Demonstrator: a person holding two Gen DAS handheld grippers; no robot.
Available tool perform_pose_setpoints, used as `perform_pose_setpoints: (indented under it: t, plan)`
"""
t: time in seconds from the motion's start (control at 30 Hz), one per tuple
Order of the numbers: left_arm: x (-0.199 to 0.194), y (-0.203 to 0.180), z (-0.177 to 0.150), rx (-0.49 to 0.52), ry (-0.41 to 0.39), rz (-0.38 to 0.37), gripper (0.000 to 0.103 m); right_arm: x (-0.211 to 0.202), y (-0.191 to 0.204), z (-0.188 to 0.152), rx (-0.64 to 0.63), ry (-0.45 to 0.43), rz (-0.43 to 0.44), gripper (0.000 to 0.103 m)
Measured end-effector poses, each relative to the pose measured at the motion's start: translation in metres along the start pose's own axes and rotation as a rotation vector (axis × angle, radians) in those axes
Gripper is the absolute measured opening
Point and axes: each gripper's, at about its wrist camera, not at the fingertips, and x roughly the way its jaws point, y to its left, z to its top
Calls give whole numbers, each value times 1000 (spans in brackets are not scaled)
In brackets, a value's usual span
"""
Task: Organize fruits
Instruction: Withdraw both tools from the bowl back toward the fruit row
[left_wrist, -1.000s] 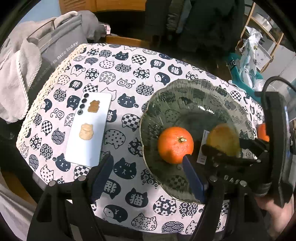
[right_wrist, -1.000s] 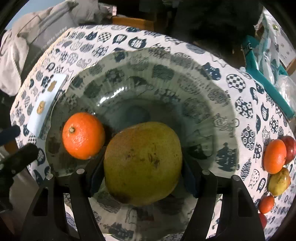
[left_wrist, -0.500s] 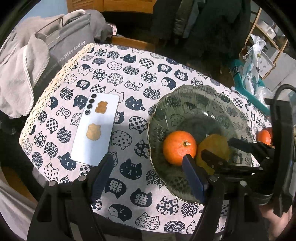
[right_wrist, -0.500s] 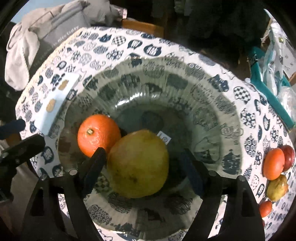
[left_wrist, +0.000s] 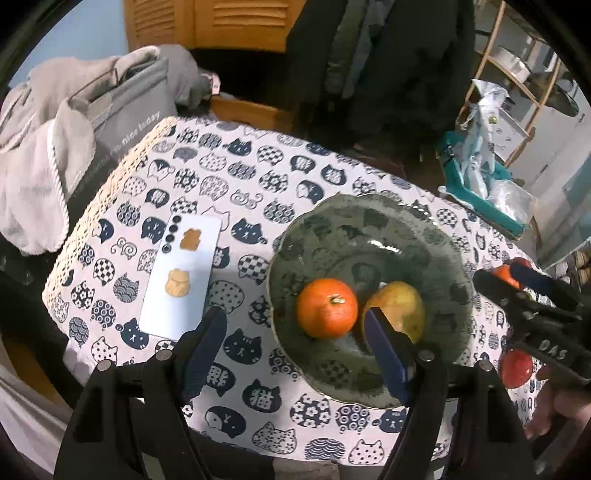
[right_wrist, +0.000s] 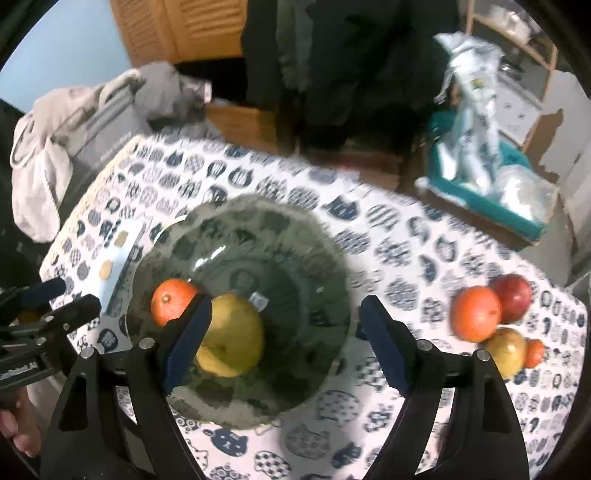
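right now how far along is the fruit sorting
Done: an orange and a yellow pear lie in the glass bowl. In hand: nothing; the right tool and left tool are both open and empty. Left: the fruit pile on the tablecloth, apples and oranges included.

Cat-print cloth covers the bench (left_wrist: 240, 177). On it sits the green glass bowl (left_wrist: 436, 243), with a white phone (left_wrist: 181, 284) lying face down at its nine o'clock. Out at the bowl's three o'clock, a loose fruit cluster (right_wrist: 495, 317) rests directly on the cloth, pieces touching.
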Motion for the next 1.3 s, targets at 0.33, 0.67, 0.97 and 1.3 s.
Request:
perform_pose_setpoints:
  t: [0.33,0.67,0.97,1.3]
  plan:
    - [-28,-36,2,62,-54,-54,78,-69,-35,-7,40,-118,-78,82]
    - [-56,-70,1,119,-101,-96,78,-123,-72,-30,77,-190,-131,82]
    - [-76,-112,-4,192,-138,-126,81,-164,-112,-61,115,-236,-189,82]
    - [-85,-163,-13,275,-151,-147,88,-190,-148,-95,153,-262,-253,82]
